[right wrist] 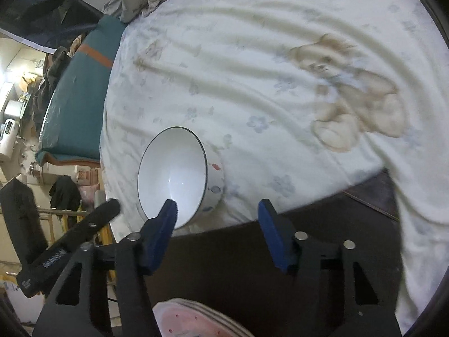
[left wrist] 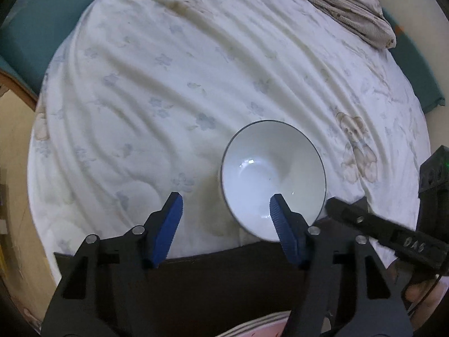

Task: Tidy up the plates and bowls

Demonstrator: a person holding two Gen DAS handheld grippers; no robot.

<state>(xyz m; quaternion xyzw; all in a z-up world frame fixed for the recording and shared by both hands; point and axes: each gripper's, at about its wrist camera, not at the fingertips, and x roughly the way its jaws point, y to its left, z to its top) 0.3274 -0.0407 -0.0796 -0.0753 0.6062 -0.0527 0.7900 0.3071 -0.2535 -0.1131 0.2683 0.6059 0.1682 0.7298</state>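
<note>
A white bowl with a thin dark rim and small painted spots on its outer wall rests on a white floral bedsheet, near the sheet's front edge. The left gripper has its blue-padded jaws spread, nothing between them; its right pad overlaps the bowl's near rim in view, though contact cannot be confirmed. The right gripper likewise stands spread and empty, the bowl ahead of its left pad. A stack of pink plates lies below and behind both grippers, on a dark surface. A teddy bear print lies ahead-right of the right gripper.
</note>
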